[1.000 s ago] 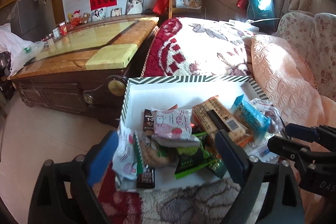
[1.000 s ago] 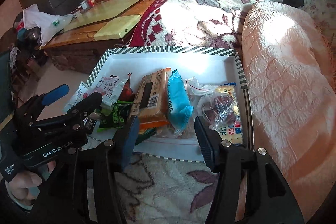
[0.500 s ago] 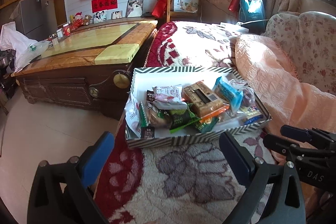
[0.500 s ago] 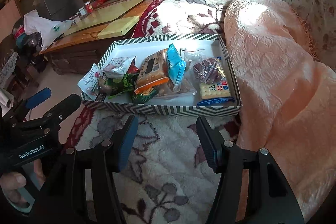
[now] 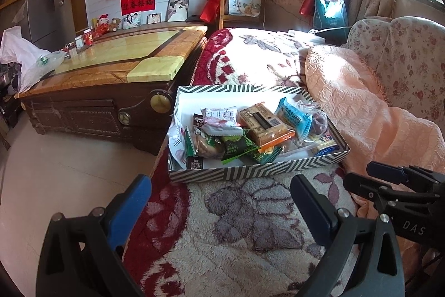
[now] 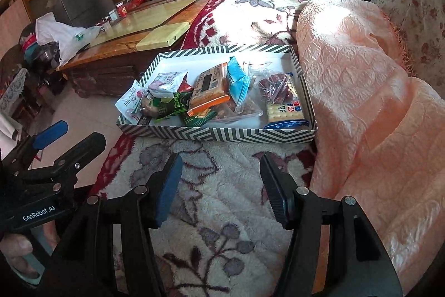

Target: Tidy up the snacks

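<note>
A striped green-and-white box [image 5: 250,171] [image 6: 217,134] sits on a fluffy floral blanket and holds several snack packets. Among them are a pink-white packet [image 5: 221,116], an orange biscuit pack [image 5: 264,124] [image 6: 208,88], a blue packet [image 5: 293,117] [image 6: 236,80], green packets [image 5: 233,146] and a cracker pack [image 6: 283,110]. My left gripper [image 5: 221,206] is open and empty, held back from the box's near wall. My right gripper [image 6: 219,183] is open and empty, also short of the box. Each gripper shows at the edge of the other's view.
A dark wooden table [image 5: 111,74] with a yellow top stands left of the blanket. A peach quilt [image 5: 375,116] [image 6: 361,88] lies bunched right of the box. Tiled floor [image 5: 55,171] lies at the left. A white plastic bag [image 6: 64,35] sits on the table's far end.
Both grippers have pulled back from over the box, which now appears smaller and farther. Both stay open and empty. The snacks have not moved.
</note>
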### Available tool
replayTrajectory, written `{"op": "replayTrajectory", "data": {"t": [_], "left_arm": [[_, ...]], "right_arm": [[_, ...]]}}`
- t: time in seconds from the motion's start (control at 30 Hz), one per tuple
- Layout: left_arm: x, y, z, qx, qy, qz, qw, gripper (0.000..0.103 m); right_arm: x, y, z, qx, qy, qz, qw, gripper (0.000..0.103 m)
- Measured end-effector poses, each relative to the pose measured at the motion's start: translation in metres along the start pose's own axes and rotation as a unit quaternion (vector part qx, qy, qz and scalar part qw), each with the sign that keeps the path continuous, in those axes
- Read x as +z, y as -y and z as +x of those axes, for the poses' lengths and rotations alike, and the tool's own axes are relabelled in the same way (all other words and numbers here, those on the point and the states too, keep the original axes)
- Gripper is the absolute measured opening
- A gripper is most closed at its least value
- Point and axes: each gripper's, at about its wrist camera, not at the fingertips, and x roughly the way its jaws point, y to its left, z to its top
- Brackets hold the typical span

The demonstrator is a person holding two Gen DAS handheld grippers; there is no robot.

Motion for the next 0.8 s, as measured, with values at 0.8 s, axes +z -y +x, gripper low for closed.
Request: {"op": "replayTrajectory", "data": {"t": [0.8], "left_arm": [[-0.002, 0.000, 0.013, -0.002, -0.016, 0.005, 0.9999, 0.101]], "right_arm": [[-0.004, -0.011, 0.022, -0.003, -0.022, -0.014, 1.000, 0.058]]}}
